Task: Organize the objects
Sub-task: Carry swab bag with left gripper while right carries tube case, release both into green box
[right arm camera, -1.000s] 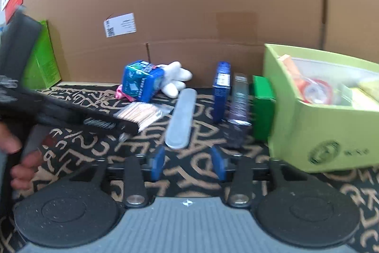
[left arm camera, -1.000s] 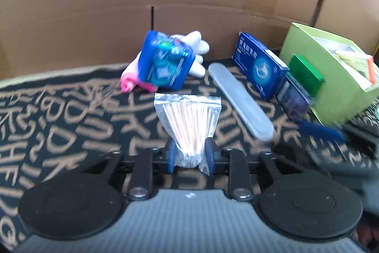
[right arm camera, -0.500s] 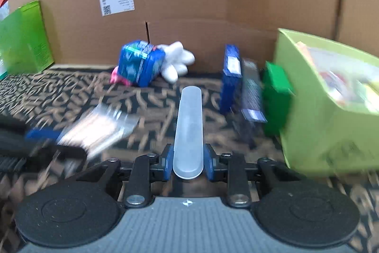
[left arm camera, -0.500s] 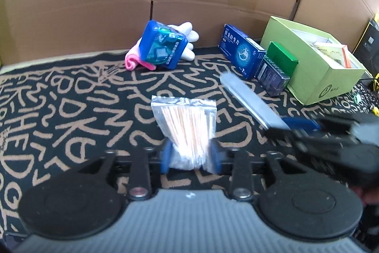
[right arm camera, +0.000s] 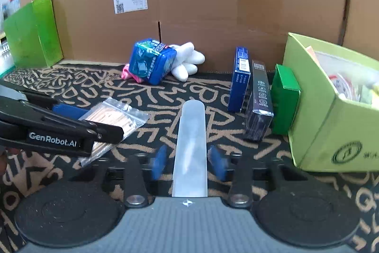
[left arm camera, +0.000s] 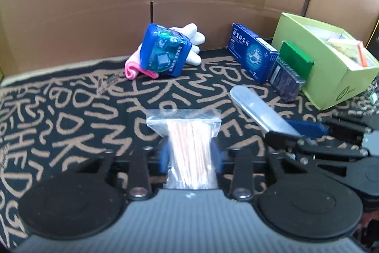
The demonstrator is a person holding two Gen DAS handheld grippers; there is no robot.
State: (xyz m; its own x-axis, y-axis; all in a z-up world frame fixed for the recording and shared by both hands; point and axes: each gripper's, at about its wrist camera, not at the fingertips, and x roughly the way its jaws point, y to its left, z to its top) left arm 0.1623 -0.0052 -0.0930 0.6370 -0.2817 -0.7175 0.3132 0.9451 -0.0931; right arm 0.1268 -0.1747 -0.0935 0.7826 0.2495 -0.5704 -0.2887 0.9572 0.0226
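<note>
Glossy clear plastic bag (left arm camera: 187,132)

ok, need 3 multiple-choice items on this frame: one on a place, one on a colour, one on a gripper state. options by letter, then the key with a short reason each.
1. Where does the green block stand?
A. Against the lime-green box
B. On the white glove
C. Between the left fingers

2. What colour is the cuff of the white glove?
A. Yellow
B. Pink
C. Black

3. What is the state of the right gripper?
A. Shut on the dark blue carton
B. Empty, nothing between its fingers
C. Blue pads apart on either side of the translucent case

Answers:
1 A: in the right wrist view the block sits right beside the box wall.
2 B: a pink band shows at the glove's end, beside the blue pack.
3 C: a gap shows on each side of the case; the left gripper holds the bag of sticks.
</note>
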